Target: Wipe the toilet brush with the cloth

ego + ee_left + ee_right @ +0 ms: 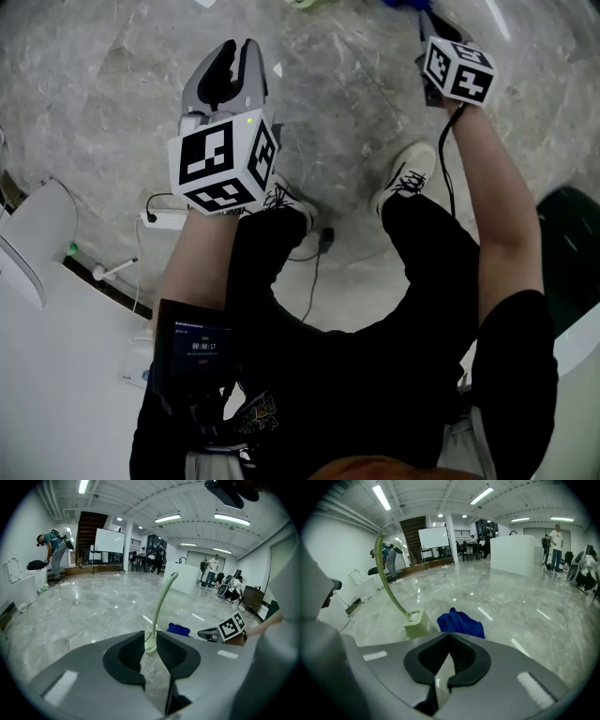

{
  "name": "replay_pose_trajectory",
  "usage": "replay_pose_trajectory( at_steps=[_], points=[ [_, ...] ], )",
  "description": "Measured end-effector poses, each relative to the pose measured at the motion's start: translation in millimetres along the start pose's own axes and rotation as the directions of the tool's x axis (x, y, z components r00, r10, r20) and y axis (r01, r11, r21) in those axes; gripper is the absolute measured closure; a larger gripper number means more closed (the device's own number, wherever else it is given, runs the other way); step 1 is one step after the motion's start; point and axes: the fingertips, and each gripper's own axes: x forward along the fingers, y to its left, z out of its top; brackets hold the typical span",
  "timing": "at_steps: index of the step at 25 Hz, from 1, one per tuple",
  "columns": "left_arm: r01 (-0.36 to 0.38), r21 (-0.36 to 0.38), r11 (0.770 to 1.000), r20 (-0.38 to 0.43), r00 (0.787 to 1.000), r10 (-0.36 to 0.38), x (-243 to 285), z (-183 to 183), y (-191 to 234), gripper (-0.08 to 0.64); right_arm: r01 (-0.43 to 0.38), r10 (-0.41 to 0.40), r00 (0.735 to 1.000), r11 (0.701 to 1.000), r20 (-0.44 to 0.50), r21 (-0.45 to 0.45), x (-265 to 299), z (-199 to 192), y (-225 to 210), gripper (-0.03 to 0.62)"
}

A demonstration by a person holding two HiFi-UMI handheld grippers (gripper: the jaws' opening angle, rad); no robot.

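1. Grey marble floor [520, 597] spreads across a wide, brightly lit hall.
2. On it, ahead of both my grippers, a pale green toilet brush [417, 624] with a long curved handle stands upright in its square base.
3. A crumpled blue cloth [461, 623] lies on the floor just beside the brush, to its right in the right gripper view.
4. My left gripper [240, 52] has its fingers slightly apart, pinching nothing; the brush shows through the gap, farther off.
5. My right gripper [447, 637] has its fingertips pressed together and empty, with the cloth just beyond them.
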Motion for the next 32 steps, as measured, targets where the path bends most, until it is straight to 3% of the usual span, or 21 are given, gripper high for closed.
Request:
replay_pose_trajectory(
  at_steps=[4,6,9,16,23,29,32],
  points=[
    [-0.048,-0.083,0.995,-0.079,0.996,0.041,-42,-39,-11,0.486,-0.045,0.051,0.996,0.995,-0.07,0.085,-66,-18,33,0.591],
    [-0.047,-0.145,0.988,-0.143,0.989,0.026,-69,-56,-27,0.486,-0.073,0.086,0.992,0.989,-0.093,0.129,-105,-17,52,0.589],
    [-0.028,-0.165,0.986,-0.184,0.983,-0.003,-118,-49,-53,0.486,-0.083,0.096,0.991,0.987,-0.096,0.137,-167,10,73,0.589],
    [-0.025,-0.054,0.998,-0.082,0.996,0.02,-218,80,-54,0.486,-0.043,0.037,0.999,0.98,0.033,0.195,-299,146,115,0.589],
    [-0.037,-0.122,0.992,0.04,0.998,0.042,-302,218,-76,0.486,-0.088,0.071,0.985,0.991,0.155,0.102,-411,282,164,0.589],
    [0.05,-0.114,0.992,0.13,0.991,-0.035,-410,300,-127,0.504,-0.143,0.134,0.974,0.989,0.185,0.034,-542,338,211,0.589],
    [0.051,-0.058,0.997,0.206,0.978,-0.038,-441,344,-138,0.509,-0.16,0.156,0.956,0.987,0.25,-0.003,-585,372,218,0.589]
  ],
)
